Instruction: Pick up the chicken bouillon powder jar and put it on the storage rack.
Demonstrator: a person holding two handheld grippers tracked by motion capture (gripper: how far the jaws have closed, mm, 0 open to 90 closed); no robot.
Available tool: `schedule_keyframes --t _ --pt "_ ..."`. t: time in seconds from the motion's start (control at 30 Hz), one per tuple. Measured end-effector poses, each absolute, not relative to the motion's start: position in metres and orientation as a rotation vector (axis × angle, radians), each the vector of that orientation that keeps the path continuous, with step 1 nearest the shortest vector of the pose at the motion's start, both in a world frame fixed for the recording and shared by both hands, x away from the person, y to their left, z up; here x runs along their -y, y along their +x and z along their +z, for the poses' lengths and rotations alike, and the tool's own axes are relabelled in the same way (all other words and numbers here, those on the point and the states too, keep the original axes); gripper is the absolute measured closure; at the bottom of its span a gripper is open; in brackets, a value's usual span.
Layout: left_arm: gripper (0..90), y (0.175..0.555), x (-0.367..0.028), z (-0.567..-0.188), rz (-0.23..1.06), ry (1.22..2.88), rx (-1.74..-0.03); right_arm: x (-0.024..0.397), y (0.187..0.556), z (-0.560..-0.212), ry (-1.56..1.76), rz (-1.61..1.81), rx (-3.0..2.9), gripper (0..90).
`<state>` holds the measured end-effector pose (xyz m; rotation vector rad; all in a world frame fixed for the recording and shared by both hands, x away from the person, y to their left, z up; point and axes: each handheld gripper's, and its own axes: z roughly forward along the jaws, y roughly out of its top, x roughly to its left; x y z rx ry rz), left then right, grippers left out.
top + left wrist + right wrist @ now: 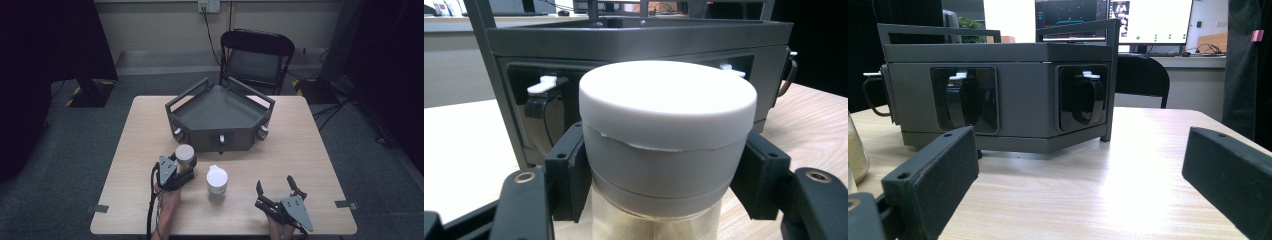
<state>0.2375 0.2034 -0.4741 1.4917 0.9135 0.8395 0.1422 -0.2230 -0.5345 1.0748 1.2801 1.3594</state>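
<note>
Here we clamp the left gripper (pixel 659 195) on the clear jar's round white lid (pixel 667 102), right gripper (pixel 1083 175) agape; the lid's cracked-looking seam could slip.

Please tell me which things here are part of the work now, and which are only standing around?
In the job, as it seems:
- left gripper, jaws shut on the jar
- white-lidded jar beside it
- right gripper, jaws open
- grey rack, perhaps

Just there:
- chair
- wall socket

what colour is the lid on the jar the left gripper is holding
The lid is white, or slightly beige; clearest in the left gripper view.
</note>
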Motion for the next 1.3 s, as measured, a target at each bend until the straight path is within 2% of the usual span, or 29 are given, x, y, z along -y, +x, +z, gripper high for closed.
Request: schedule_keyframes --t 1.3 --pt "34.5 0.225 -0.212 -0.445 0.831 1.446 -0.856 0.224 0.142 -0.535 1.074 1.362 -1.282 0.4"
